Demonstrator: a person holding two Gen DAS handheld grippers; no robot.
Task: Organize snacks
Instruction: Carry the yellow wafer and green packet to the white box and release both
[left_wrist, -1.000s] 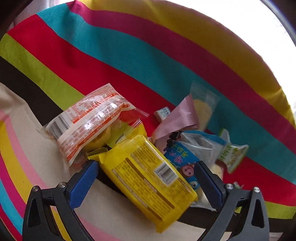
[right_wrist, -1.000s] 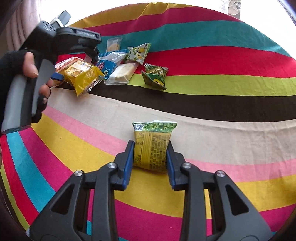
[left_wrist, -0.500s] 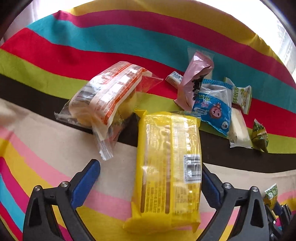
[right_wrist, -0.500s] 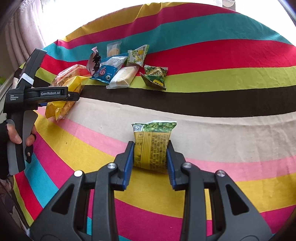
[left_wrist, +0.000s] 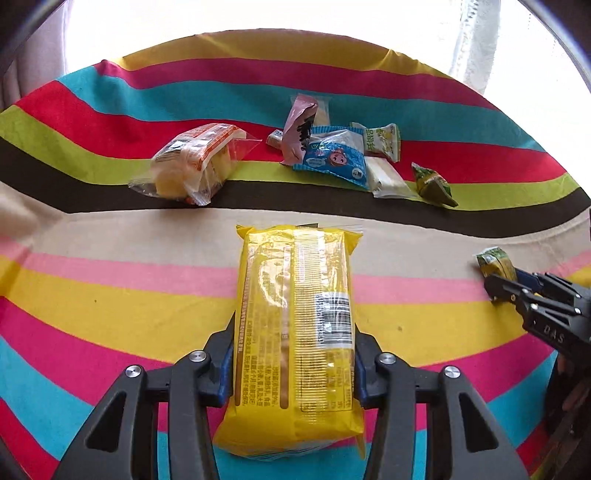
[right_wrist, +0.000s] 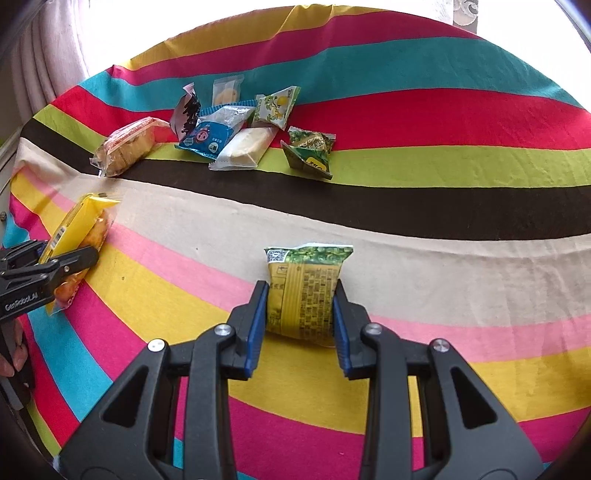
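Clamping a long yellow snack pack between its blue pads, the left gripper holds it lengthwise above the yellow and pink stripes of the striped cloth, the pack's far end reaching the cream stripe. Off to that view's right edge, the right gripper is clenched on a small green-and-yellow snack packet, which stands upright between the pads over the pink and cream stripes.

Beyond the brown stripe lies the loose pile. At its left, a clear orange-printed bag rests by itself, well apart from the yellow pack. Right of it, a pink wrapper leans against a blue cartoon-face packet, with a small wrapped candy just beside the pink one. A pale white bar lies touching the blue packet, a light green-and-white packet sits behind it, and a dark green triangular packet lies near the bar's right end.
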